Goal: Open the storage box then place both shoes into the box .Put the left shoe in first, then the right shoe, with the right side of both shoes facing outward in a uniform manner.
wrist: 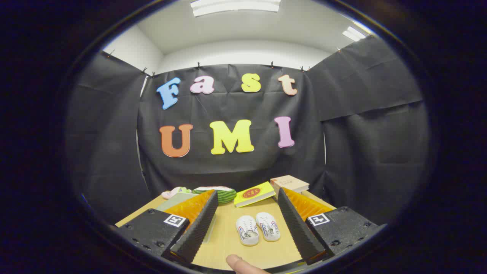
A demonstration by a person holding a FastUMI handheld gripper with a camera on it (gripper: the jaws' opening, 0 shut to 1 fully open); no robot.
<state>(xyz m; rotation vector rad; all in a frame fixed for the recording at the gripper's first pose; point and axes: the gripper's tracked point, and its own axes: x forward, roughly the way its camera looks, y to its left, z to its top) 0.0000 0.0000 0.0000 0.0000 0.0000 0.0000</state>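
Two small white fabric shoes (pixel 258 229) with striped sides lie side by side, touching, on the pale wooden tabletop (pixel 224 243), between the gripper's (pixel 247 198) two fingers and a little short of their tips. The gripper is released: its fingers stand wide apart and grasp nothing. Each shoe's long axis runs roughly along the fingers' line, away from the camera; toes or heels forward cannot be told with certainty at this size. A pale translucent storage box (pixel 179 199) appears partly hidden behind the left finger; whether its lid is open cannot be told. Beyond the shoes lie a yellow book (pixel 254 194), a tan book (pixel 290 183) and a green-striped soft toy (pixel 218 193). A person's fingertip (pixel 239 264) shows at the near edge. By judgement, no step is complete: both shoes remain outside the box.
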